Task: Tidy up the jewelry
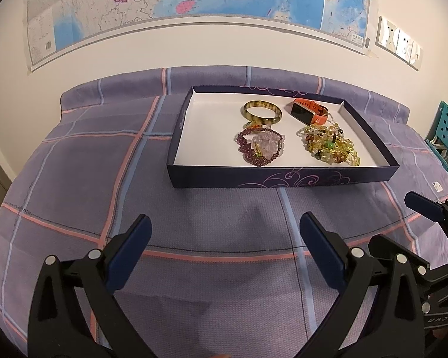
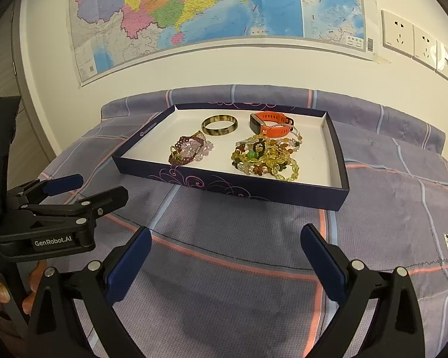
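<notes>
Left hand-held gripper [image 1: 225, 232] and right hand-held gripper [image 2: 225, 246]: both spread, empty, over the bed [image 1: 74, 179]. Box [image 1: 283, 176]: straight ahead. Inside, near to far: yellow beads [image 2: 262, 158] on the right gripper's side, purple beads [image 1: 258, 146], bangle [image 1: 262, 112], orange watch [image 1: 309, 112].

A navy box [image 1: 283, 176] with lilac swirls and a white inside holds a striped amber bangle [image 1: 262, 112], an orange watch [image 1: 309, 111], purple beads [image 1: 258, 146] and yellow beads [image 1: 328, 144] on the purple, pink-lined plaid bed [image 1: 74, 155].
</notes>
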`<state>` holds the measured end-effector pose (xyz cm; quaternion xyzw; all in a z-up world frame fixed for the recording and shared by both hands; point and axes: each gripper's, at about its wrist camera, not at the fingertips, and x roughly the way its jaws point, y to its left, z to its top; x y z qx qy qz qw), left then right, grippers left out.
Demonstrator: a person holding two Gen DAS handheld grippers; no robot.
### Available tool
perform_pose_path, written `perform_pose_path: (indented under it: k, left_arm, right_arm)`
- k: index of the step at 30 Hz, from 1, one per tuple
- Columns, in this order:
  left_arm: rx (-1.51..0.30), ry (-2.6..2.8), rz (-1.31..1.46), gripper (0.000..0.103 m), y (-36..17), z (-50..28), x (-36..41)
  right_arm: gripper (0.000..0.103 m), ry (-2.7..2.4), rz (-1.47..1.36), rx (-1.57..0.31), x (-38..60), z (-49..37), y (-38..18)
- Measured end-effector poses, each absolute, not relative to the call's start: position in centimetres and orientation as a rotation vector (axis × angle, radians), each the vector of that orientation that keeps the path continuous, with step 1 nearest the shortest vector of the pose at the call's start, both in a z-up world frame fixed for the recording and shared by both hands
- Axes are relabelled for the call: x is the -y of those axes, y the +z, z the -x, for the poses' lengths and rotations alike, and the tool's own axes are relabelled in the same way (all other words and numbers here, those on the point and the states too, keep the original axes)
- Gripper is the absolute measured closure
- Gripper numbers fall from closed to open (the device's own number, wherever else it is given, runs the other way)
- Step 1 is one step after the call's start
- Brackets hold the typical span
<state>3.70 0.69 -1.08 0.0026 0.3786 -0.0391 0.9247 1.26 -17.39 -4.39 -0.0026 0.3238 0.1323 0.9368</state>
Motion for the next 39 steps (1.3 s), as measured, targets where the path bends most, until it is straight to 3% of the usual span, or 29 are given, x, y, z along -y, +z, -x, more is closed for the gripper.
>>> perform_pose_path:
  k: [39]
  left_arm:
    - [-0.784, -0.076, -0.003, 0.005, -1.23, -3.76, -0.74]
  right_arm:
    - [0.007, 0.268, -0.003, -0.668, 17.71, -1.51, -4.66]
